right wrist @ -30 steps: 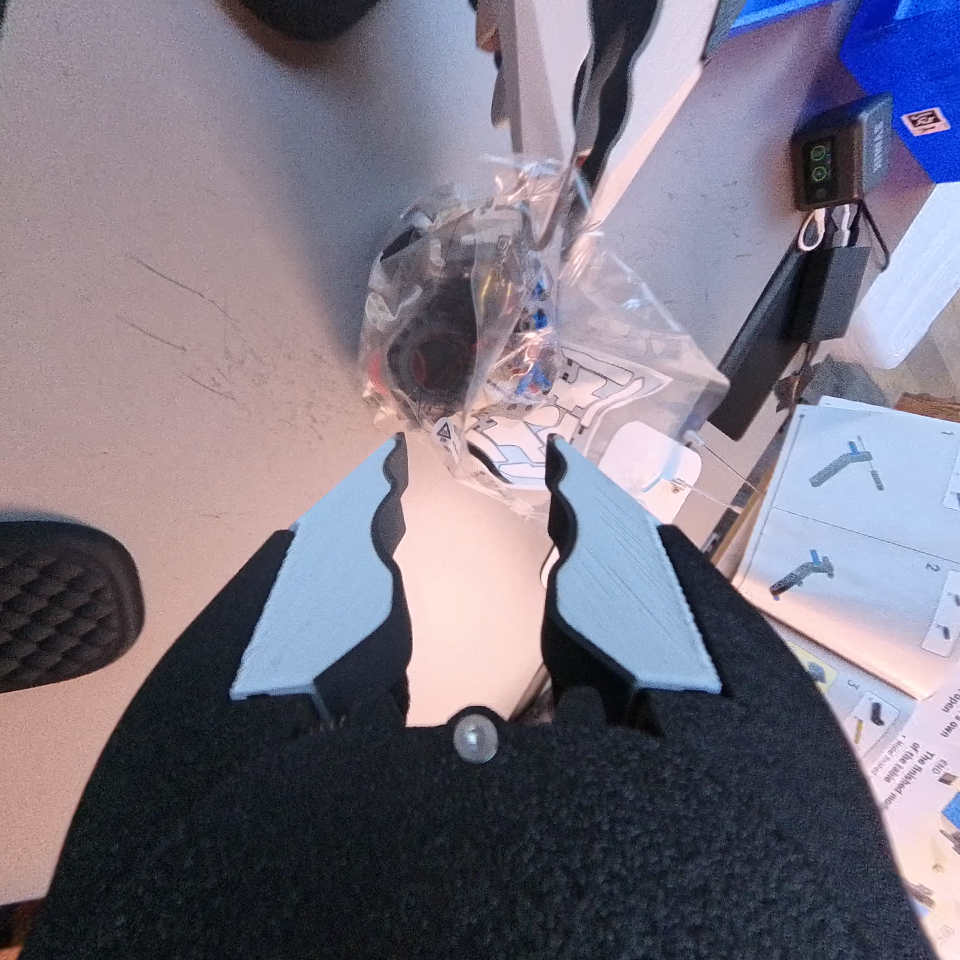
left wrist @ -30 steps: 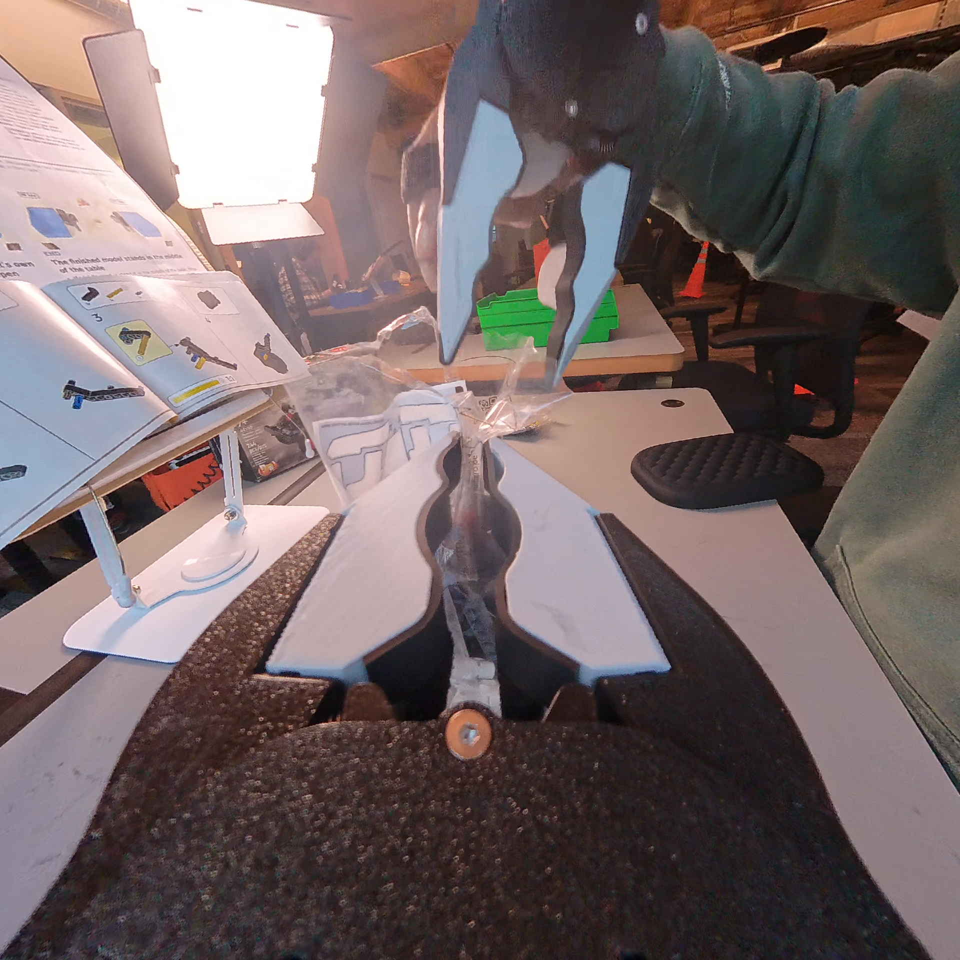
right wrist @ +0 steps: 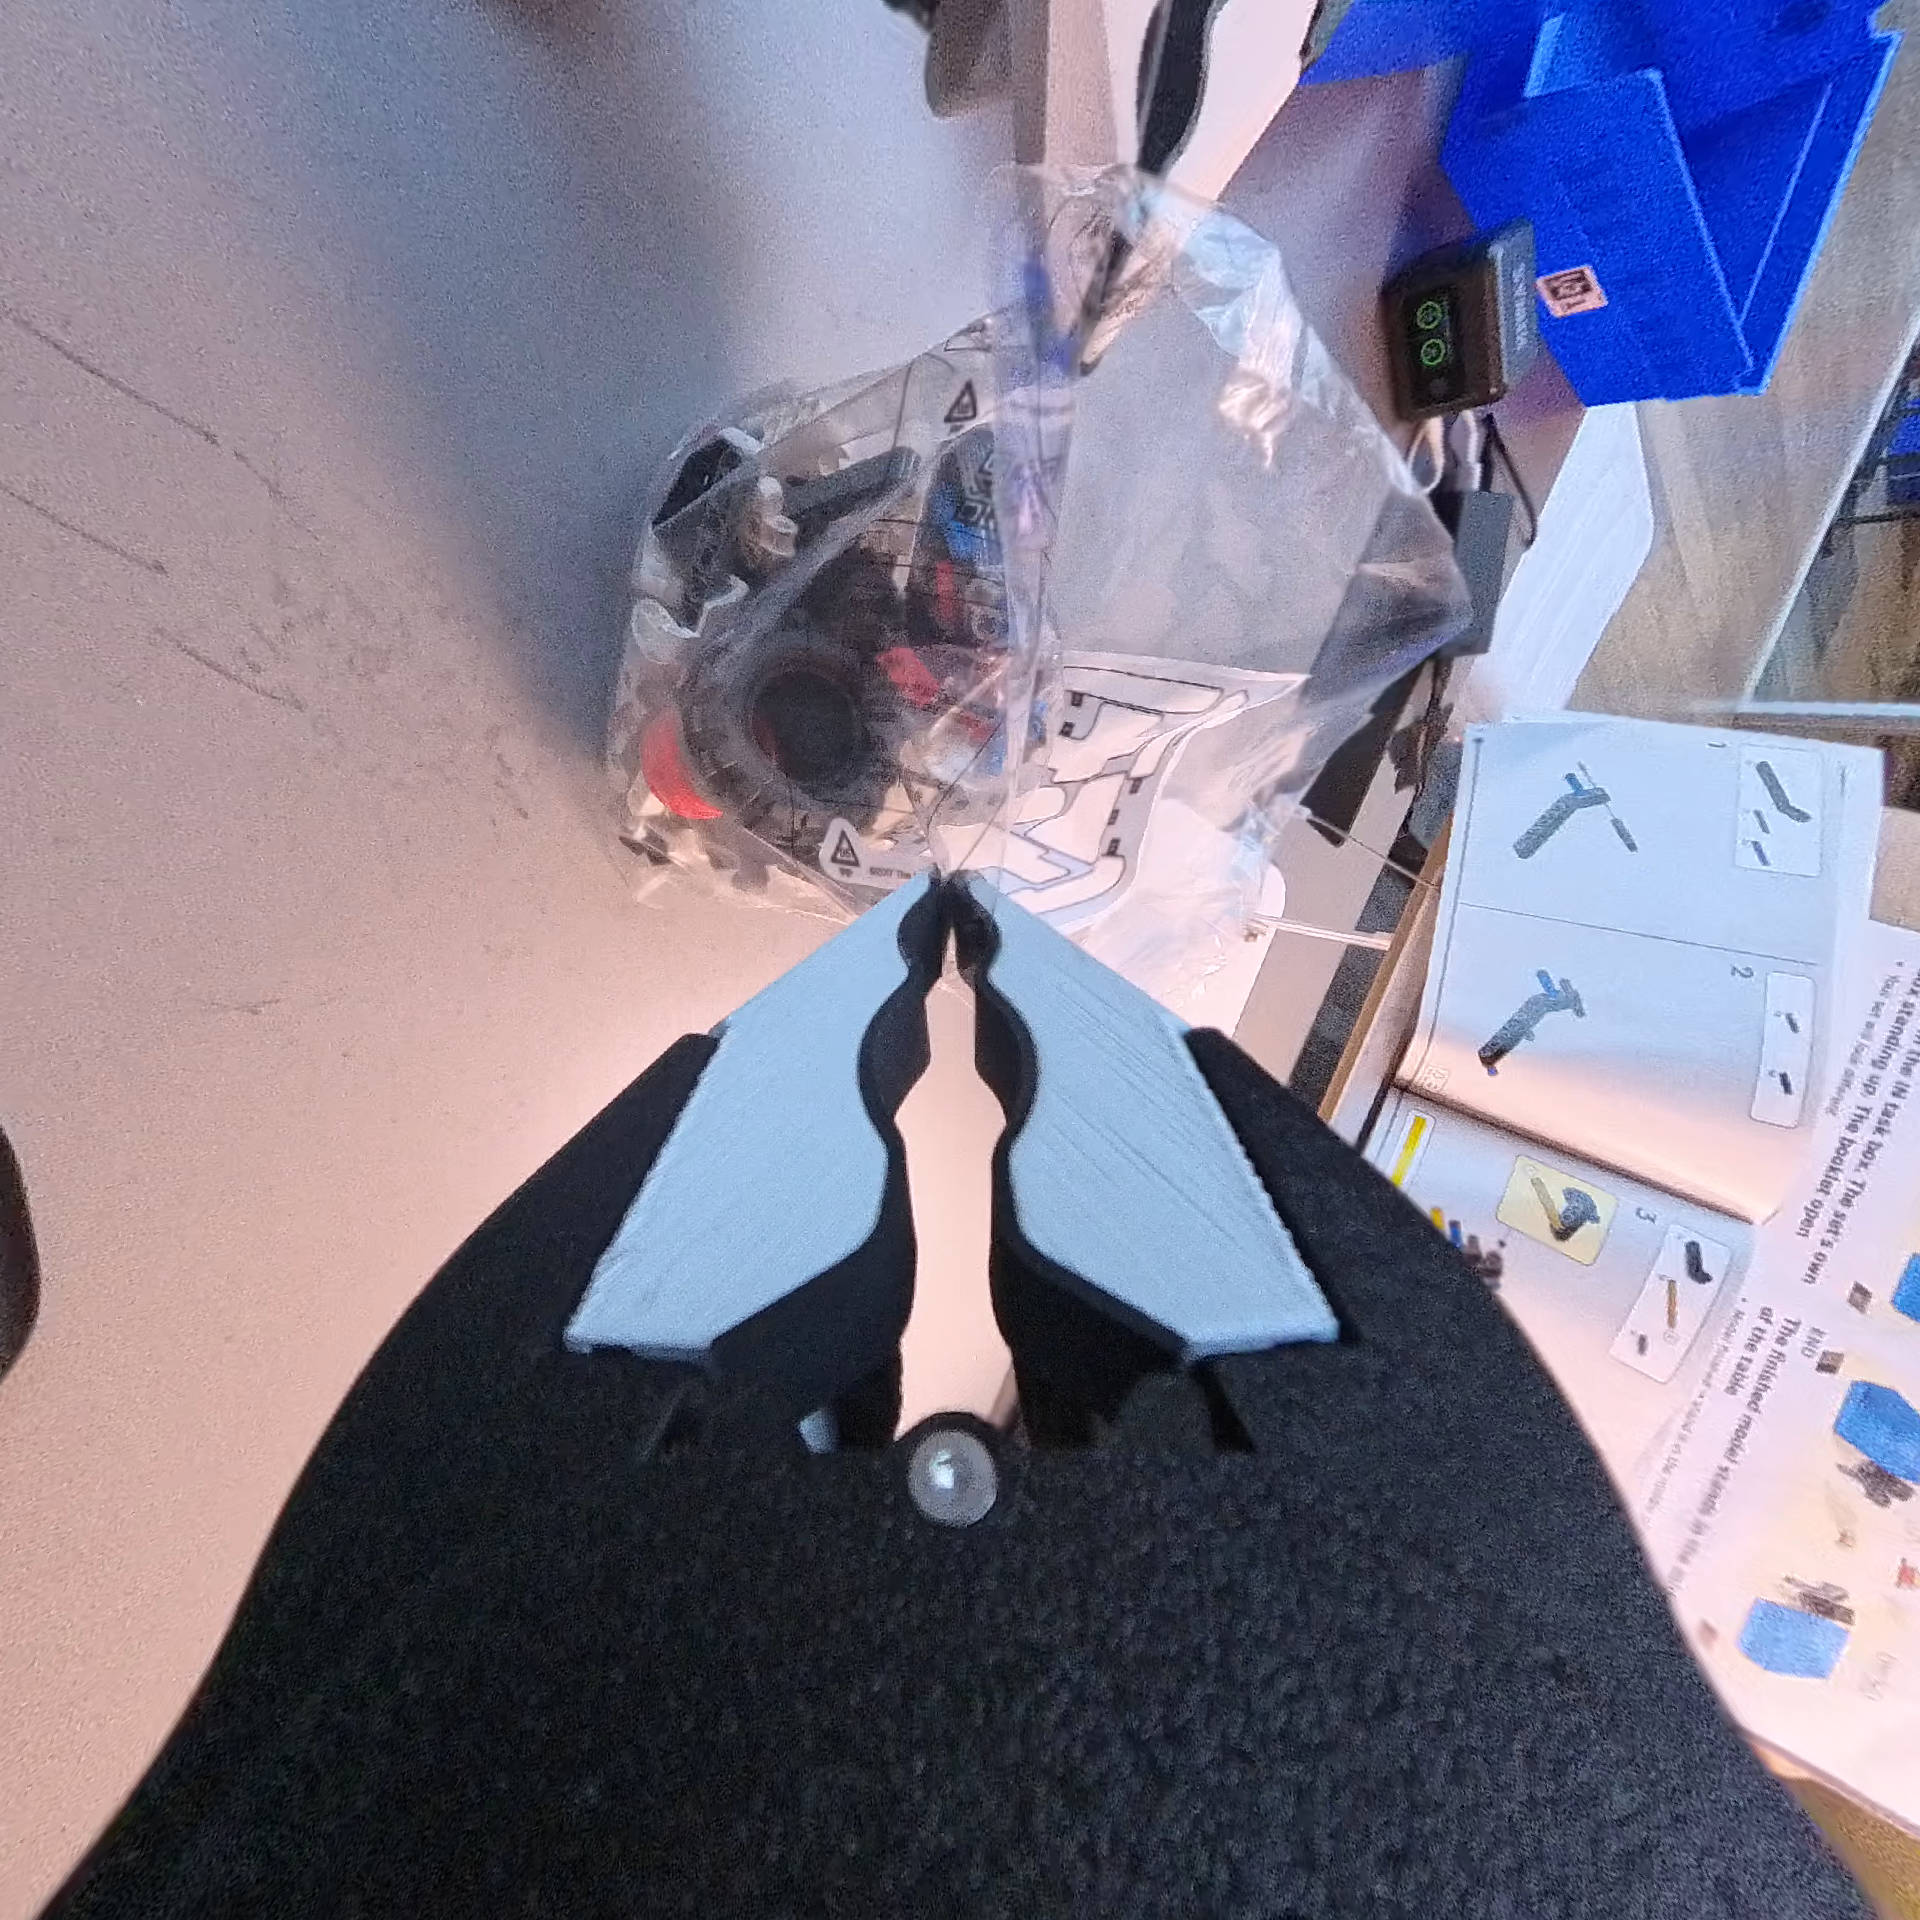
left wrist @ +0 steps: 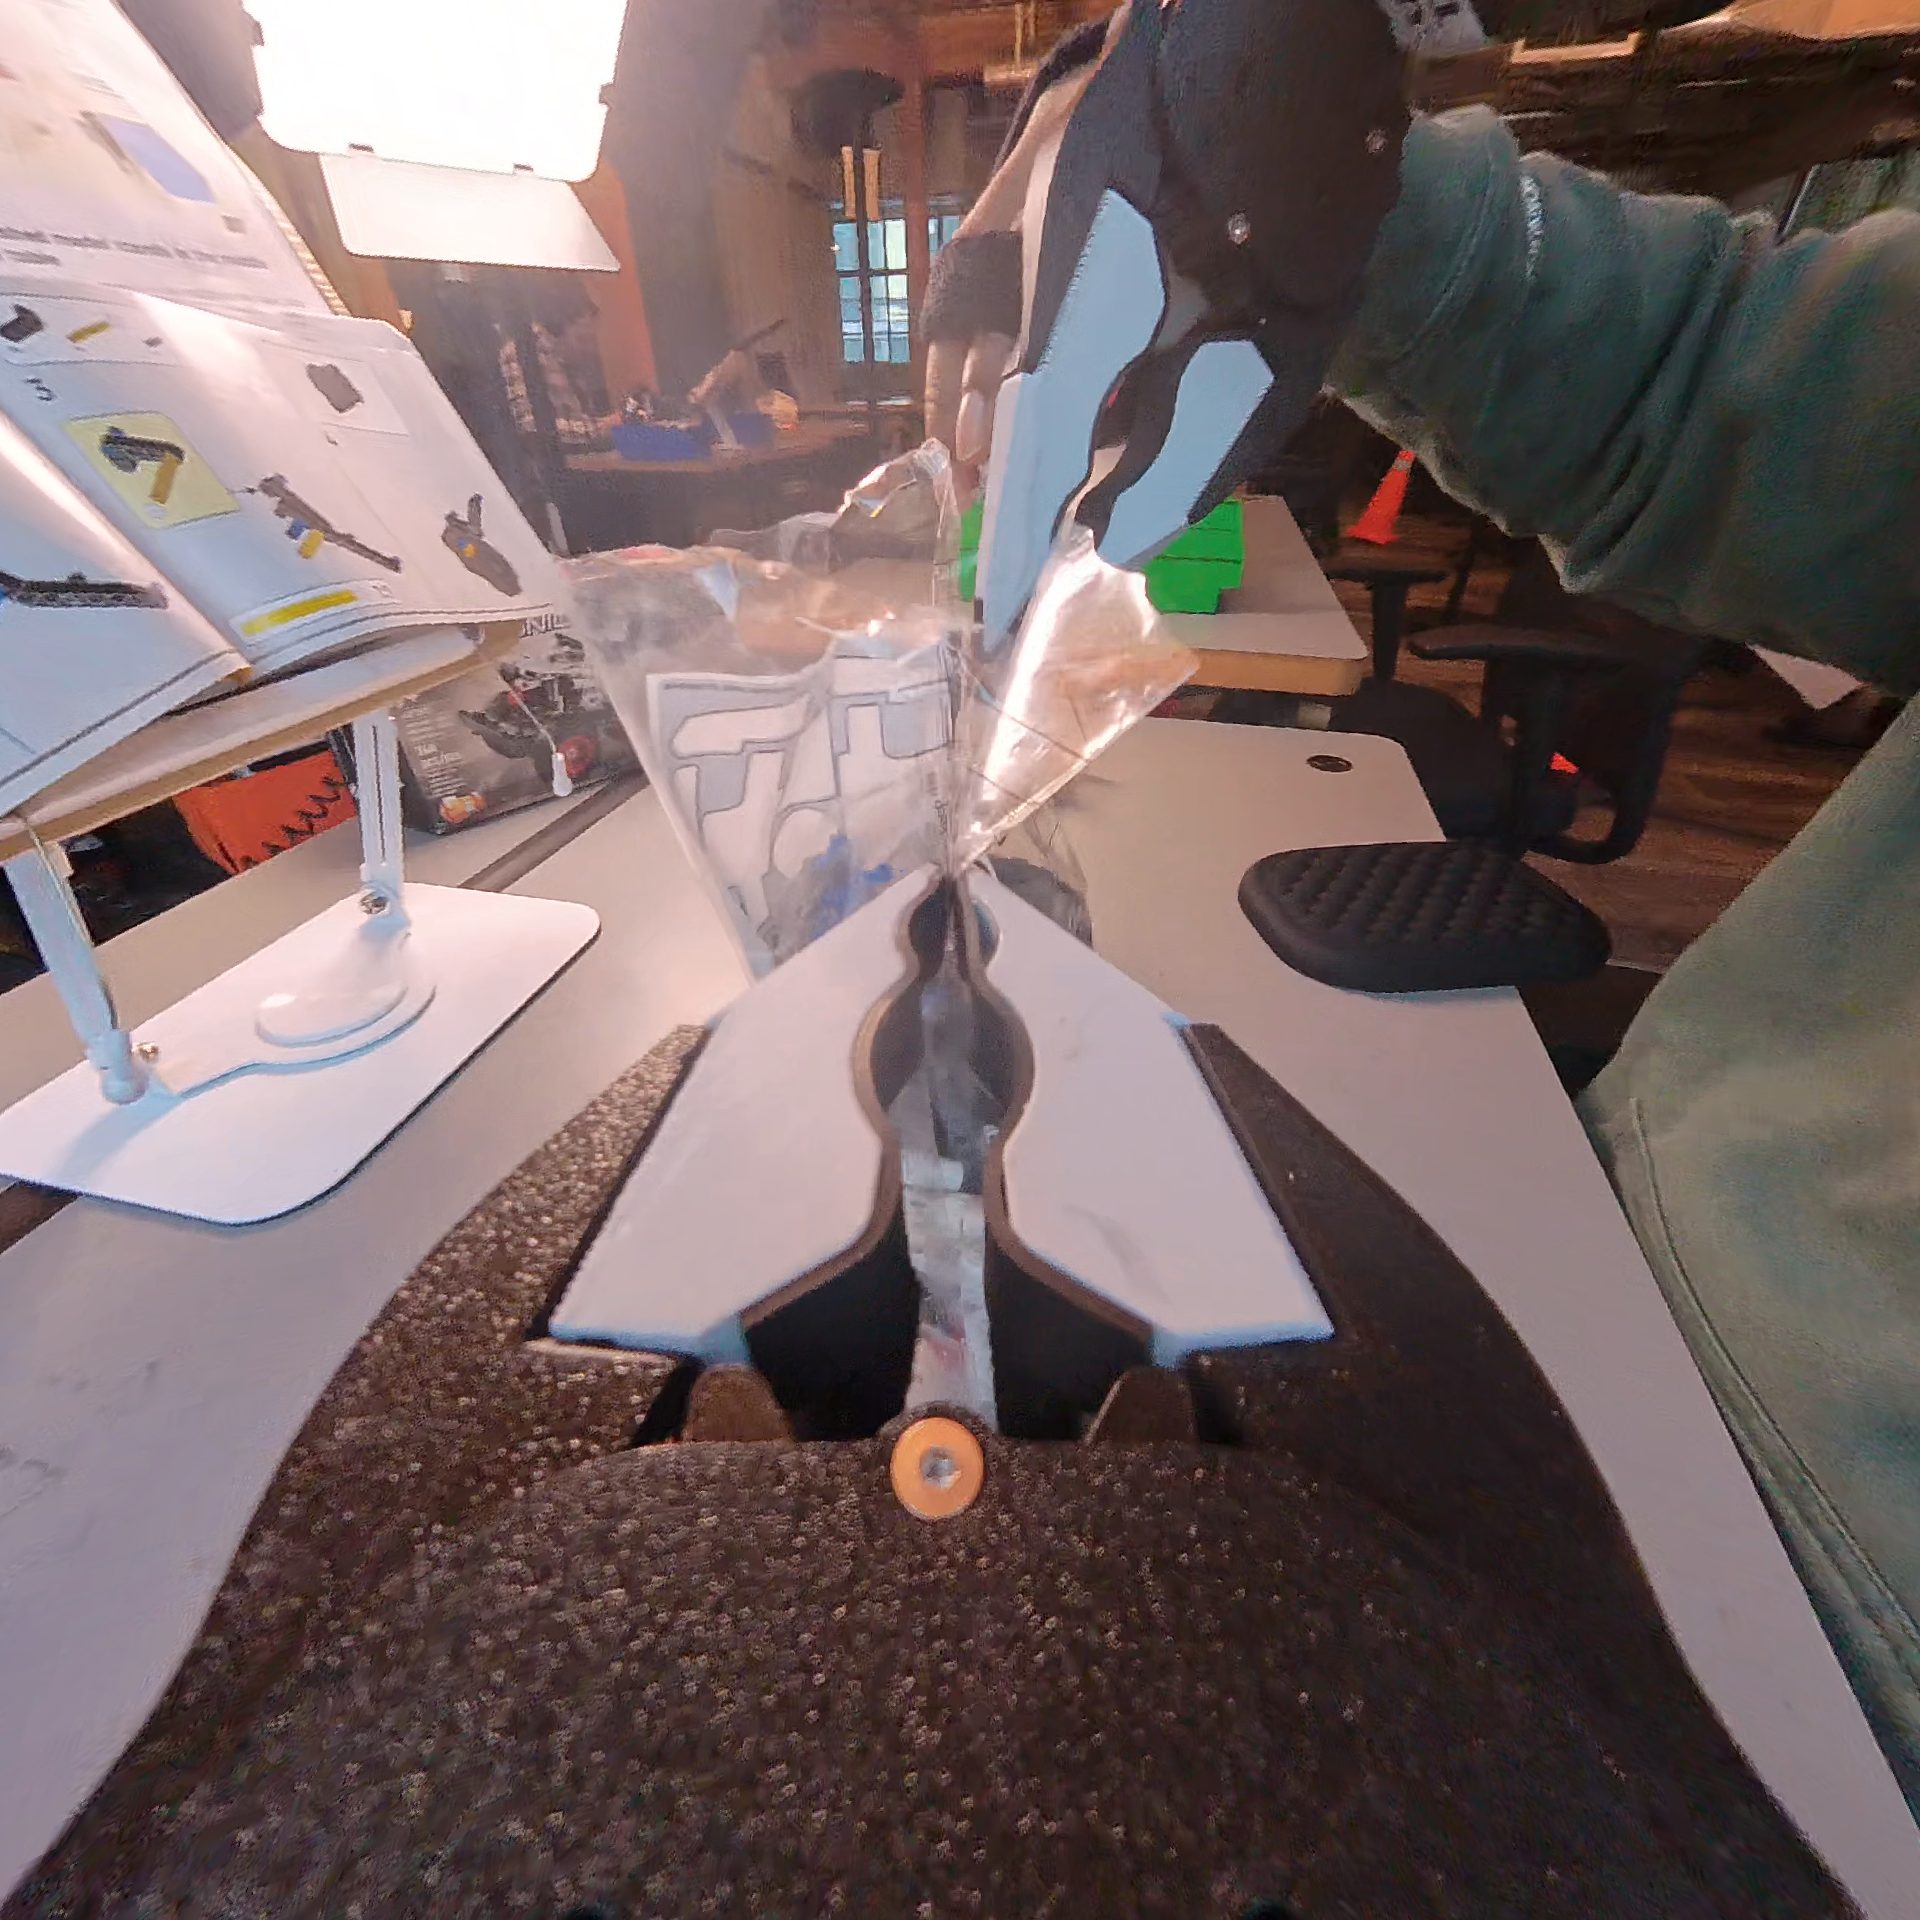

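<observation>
- Clear plastic bag (right wrist: 1039,644), one, held above the table (right wrist: 260,520), stretched between both tools; long axis runs tool to tool.
- Inside: one black tyre (right wrist: 790,727), small dark, red and blue parts, one printed sheet (left wrist: 790,769).
- Left tool (left wrist: 951,883) clenched on the bag.
- Right tool (right wrist: 951,883) pinches its film at the tips.
- One open booklet (left wrist: 208,468) on a white stand (left wrist: 312,1060).

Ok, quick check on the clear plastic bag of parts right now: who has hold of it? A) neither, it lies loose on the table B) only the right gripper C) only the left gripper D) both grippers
D: the left gripper is shut on one part of the clear plastic bag, and the right gripper pinches its film at the fingertips, so the bag is stretched between them.
</observation>
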`<state>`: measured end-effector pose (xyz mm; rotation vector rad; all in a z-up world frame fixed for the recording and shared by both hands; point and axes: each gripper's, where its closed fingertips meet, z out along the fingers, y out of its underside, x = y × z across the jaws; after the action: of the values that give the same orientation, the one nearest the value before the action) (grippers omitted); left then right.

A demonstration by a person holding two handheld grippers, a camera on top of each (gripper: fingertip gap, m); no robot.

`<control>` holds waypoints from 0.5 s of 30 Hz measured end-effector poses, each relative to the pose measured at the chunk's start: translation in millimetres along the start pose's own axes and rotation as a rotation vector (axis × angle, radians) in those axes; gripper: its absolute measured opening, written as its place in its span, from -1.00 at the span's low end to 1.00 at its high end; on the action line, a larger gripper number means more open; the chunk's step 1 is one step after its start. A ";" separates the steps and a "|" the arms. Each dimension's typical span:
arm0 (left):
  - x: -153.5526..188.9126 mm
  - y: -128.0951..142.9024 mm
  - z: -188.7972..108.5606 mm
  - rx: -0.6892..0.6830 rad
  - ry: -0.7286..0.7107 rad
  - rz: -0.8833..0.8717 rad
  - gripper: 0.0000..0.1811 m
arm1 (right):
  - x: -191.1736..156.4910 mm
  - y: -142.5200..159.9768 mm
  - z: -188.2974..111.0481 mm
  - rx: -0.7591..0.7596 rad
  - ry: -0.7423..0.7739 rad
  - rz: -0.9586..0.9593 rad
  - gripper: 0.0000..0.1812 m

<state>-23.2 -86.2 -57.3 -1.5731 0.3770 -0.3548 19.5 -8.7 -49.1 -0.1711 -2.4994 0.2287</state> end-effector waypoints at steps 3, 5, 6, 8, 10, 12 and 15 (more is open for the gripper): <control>6.5 -15.8 0.6 0.043 0.006 0.047 -1.00 | 4.7 0.0 -12.8 0.054 0.037 0.057 -1.00; 10.4 -25.3 0.9 0.067 0.018 0.061 -1.00 | 6.7 -0.7 -20.5 0.077 0.054 0.075 -1.00; 11.6 -26.6 1.3 0.074 0.026 0.059 -1.00 | 6.6 0.7 -23.1 0.078 0.063 0.076 -1.00; 10.7 -16.0 3.9 0.039 0.028 0.052 -0.91 | -1.8 10.5 -21.1 0.051 0.043 0.096 -1.00; 9.5 4.0 9.0 -0.024 0.027 0.033 -0.87 | -19.7 24.2 -10.7 0.020 -0.004 0.136 -0.98; 12.0 8.2 11.9 -0.014 0.039 0.016 -0.91 | -24.3 26.0 -10.1 0.075 0.032 0.172 -1.00; 9.6 -0.7 13.0 0.018 0.027 0.023 -0.85 | -30.9 26.9 -21.4 0.124 0.052 0.216 -0.99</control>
<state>-8.8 -78.9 -57.1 -1.5468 0.4116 -0.3611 58.8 14.7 -55.2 -0.3915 -2.4057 0.4606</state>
